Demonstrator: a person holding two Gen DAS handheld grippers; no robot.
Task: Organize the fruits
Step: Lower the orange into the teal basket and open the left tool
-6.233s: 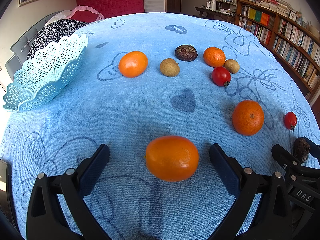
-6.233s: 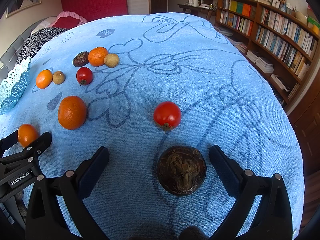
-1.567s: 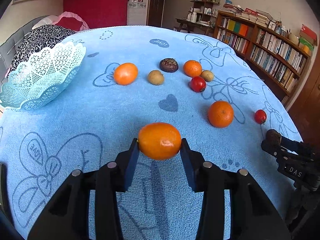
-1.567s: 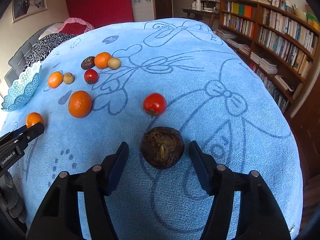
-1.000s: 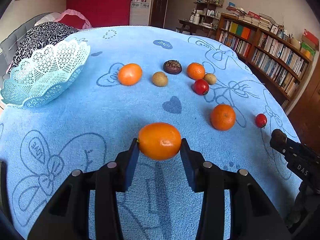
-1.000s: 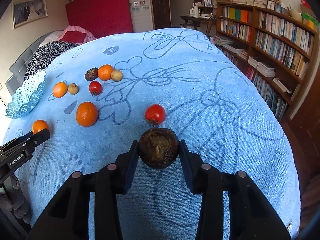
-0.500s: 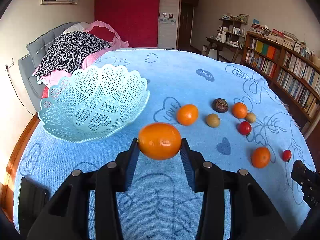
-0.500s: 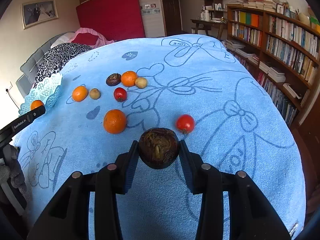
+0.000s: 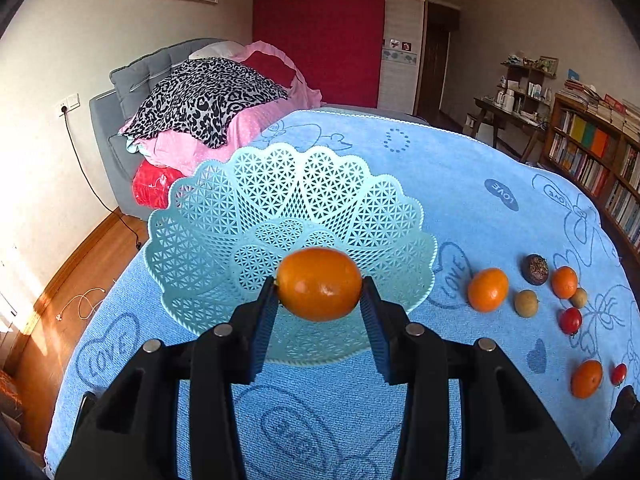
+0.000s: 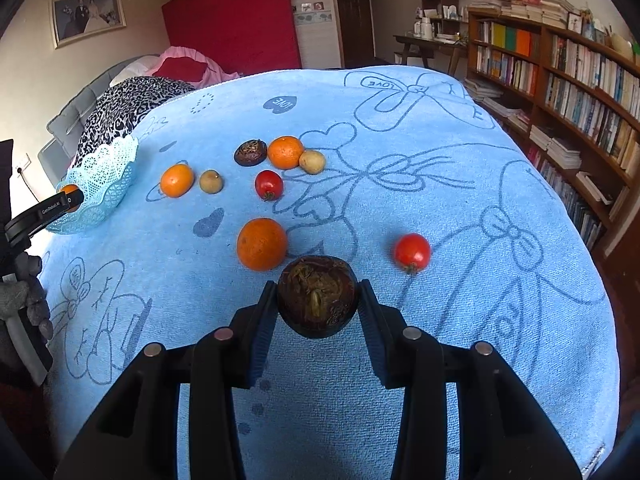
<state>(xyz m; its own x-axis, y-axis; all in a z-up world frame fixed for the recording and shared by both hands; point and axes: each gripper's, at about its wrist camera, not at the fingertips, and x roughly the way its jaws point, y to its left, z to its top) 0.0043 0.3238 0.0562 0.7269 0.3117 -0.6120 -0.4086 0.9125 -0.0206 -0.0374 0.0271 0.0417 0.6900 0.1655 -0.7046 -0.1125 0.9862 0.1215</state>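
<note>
Left wrist: left claw (image 9: 319,285) grips smooth oval orange (image 9: 319,284); lattice basket (image 9: 224,216) below.

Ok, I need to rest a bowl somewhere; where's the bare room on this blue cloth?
Bare cloth lies beyond the near tomato, toward the bookshelf. Crowded: the fruit cluster around the far orange, right of the basket.

Orange fruit (image 9: 319,283) held above lattice basket (image 9: 224,216); dark brown fruit (image 10: 317,296) lifted.
</note>
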